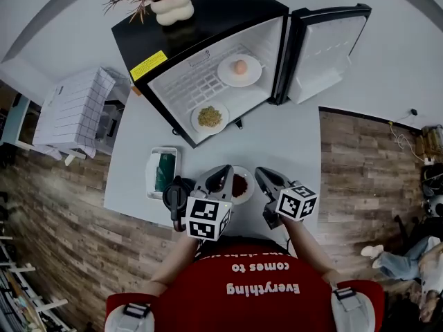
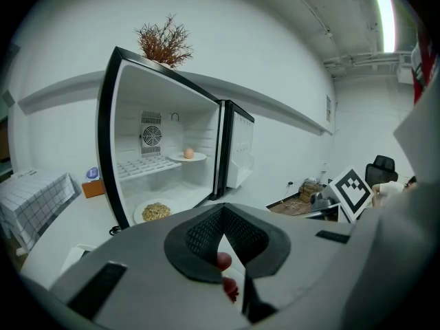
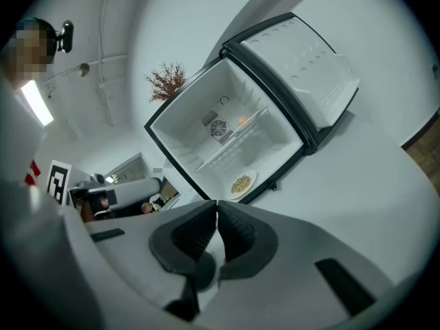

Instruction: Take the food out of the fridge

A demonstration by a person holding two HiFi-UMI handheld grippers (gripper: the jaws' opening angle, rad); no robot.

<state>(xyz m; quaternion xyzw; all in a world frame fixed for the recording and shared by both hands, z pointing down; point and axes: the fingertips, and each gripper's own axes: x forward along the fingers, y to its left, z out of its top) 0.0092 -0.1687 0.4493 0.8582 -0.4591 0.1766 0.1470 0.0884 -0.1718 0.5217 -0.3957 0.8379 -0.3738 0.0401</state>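
In the fridge (image 1: pixel 208 26), on its wire shelf (image 1: pixel 190 88), a plate (image 1: pixel 255 78) is carrying an egg (image 1: pixel 239 66): probably light, slick, fragile; take its front rim. The left hand-held gripper (image 1: pixel 223 171) and right hand-held gripper (image 1: pixel 264 174) are hovering pressed together.

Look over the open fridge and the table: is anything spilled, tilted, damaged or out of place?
Nothing stands out. The fridge stands on the table, door open. The shelf plate and the grain plate inside sit flat, and so does the red-food plate outside. No spill or damage shows.
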